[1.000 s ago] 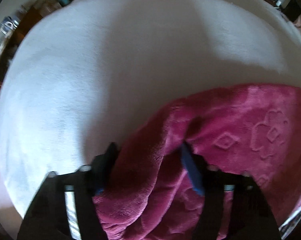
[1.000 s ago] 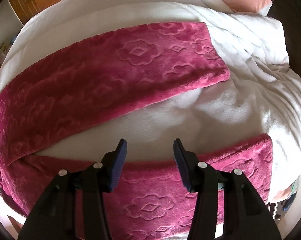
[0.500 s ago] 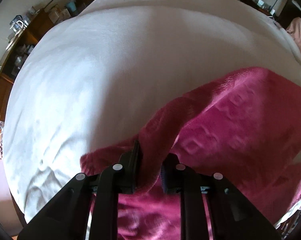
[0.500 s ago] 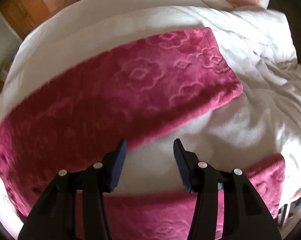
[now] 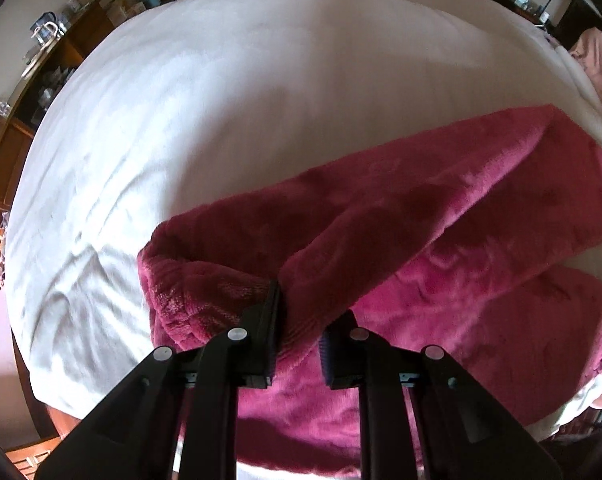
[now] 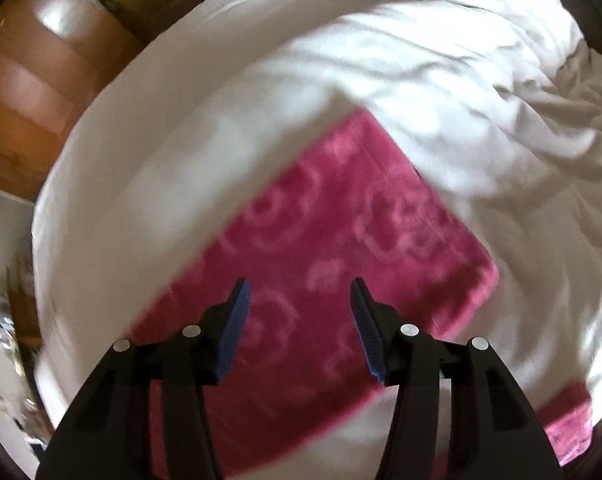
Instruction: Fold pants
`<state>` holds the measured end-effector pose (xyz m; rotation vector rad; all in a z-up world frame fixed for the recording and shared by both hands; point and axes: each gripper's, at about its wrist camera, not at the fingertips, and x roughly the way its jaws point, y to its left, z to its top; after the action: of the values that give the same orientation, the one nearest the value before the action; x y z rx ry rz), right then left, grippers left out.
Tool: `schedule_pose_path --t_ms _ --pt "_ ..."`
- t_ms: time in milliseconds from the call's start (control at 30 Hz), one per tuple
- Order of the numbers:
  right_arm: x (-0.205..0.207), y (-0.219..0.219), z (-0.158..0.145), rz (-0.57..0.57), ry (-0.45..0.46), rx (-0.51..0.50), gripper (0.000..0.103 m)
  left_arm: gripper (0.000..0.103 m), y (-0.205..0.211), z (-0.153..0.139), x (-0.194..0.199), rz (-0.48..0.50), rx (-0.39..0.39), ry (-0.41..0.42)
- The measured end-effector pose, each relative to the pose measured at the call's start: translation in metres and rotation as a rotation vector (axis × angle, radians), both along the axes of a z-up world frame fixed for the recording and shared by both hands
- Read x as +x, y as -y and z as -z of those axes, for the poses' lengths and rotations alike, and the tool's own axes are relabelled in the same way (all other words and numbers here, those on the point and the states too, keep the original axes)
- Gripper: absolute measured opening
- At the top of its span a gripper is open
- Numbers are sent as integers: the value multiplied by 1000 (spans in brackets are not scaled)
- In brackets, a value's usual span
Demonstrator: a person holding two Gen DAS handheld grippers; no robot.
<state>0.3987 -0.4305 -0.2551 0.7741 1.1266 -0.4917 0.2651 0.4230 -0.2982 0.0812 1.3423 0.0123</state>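
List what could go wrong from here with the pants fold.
1. The left hand-held gripper pinches only a thick bunched edge of the pink pants; plush fabric could slip out while it is lifted.
2. The right hand-held gripper is opening over the leg end, holding nothing, so that leg may drag or twist on the white bedding.

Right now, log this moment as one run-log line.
left gripper: shut on pants, fold lifted | right gripper: opening, nothing between jaws, above pant leg | bed: white cover

Pants [image 5: 441,208] lie on the bed [image 5: 221,100], both legs stretching rightward
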Motion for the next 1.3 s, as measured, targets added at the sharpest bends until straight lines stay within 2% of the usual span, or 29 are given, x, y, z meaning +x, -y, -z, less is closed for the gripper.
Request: schedule_pose_path --t_ms 133,267,367,600,900,933,967,1000,1033,1100,1300 --pt "31 25 5 73 7 57 55 16 -4 -3 -8 -24 6 -12" --pt "54 42 17 124 -59 67 54 16 6 -10 -13 -44 15 -19" --pt "61 46 26 137 -108 55 54 16 9 -11 -32 -54 20 -22" --pt "58 51 36 167 -122 87 55 16 5 -15 -55 -61 35 -36" --pt "40 58 39 174 -100 129 54 16 13 -18 -36 -64 49 -32" --pt "38 58 40 166 -95 127 53 16 12 -18 -36 -63 49 -28" --pt "37 57 40 155 -91 116 41 16 16 -20 -37 -61 49 -23" --pt "33 53 40 142 -89 106 18 16 16 -21 -35 -60 49 -20" --pt "32 52 41 124 -99 99 10 16 16 -23 -33 -59 48 -14" --pt "26 49 37 113 -100 88 6 16 18 -28 -31 -62 46 -5" --pt "6 48 -5 81 -6 71 5 16 6 -49 -10 -67 29 54"
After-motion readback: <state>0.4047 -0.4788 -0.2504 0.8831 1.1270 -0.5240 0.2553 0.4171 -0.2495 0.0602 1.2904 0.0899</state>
